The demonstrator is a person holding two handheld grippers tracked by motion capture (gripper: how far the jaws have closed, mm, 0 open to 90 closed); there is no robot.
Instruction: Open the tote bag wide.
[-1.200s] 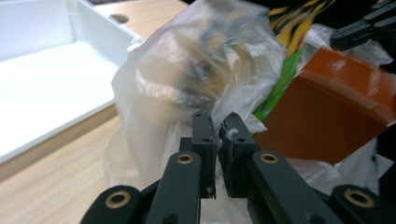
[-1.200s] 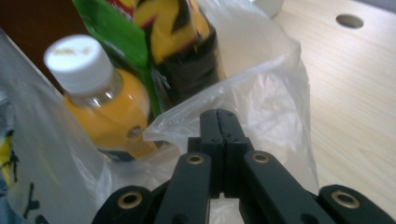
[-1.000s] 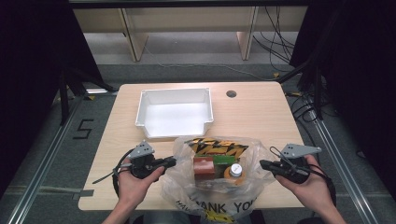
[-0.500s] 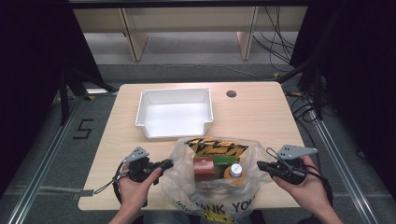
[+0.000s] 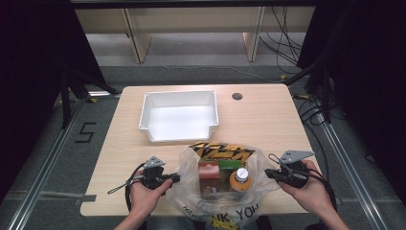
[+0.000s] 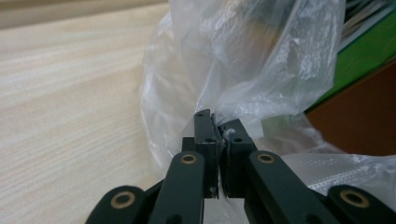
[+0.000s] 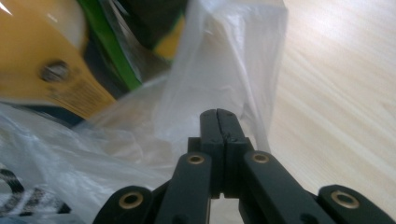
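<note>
Both grippers, left (image 5: pixel 175 178) and right (image 5: pixel 268 174), are clenched on the thin, slippery plastic bag (image 5: pixel 191 191); loaded, it could tear, so its bunched edges look safest.

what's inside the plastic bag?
In the plastic bag: a red-brown box, a green box, an orange bottle with a white cap, a yellow-black packet. Anything beneath them is covered.

Black jaws with brass rivets — grey three-cornered plates on both grippers (image 5: pixel 174 178), black cables trailing

A light wooden table (image 5: pixel 268 120) carries a white bin (image 5: pixel 178 116) and a plastic bag (image 5: pixel 191 191).
</note>
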